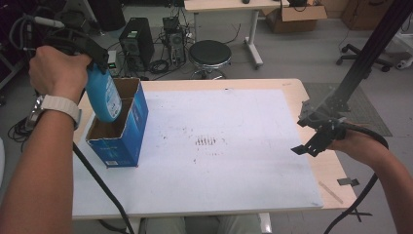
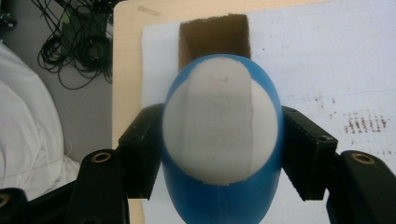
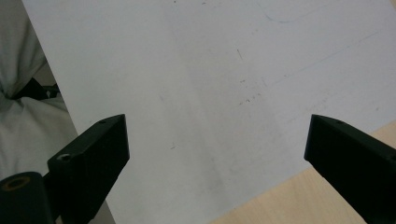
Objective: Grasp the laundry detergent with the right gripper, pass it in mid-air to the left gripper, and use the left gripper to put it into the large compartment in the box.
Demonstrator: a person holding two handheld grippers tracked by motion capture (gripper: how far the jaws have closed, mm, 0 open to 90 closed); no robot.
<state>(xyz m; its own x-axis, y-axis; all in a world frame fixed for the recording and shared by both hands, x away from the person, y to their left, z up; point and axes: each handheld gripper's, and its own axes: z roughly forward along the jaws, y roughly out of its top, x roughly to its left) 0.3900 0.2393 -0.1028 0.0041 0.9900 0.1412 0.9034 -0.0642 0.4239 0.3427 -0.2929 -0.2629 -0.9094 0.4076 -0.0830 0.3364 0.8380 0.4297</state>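
Gripping a blue bottle (image 1: 103, 95), label unreadable, the left gripper (image 2: 222, 154); right gripper (image 3: 215, 154) jaws spread.

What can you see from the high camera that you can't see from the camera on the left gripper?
The high view alone shows the blue box from outside, with its two compartments, the right gripper open over the table's right edge, and a black stool behind. The left gripper view alone shows the blue bottle's white underside. Both show the left gripper clamping the bottle above the open box on the white sheet.
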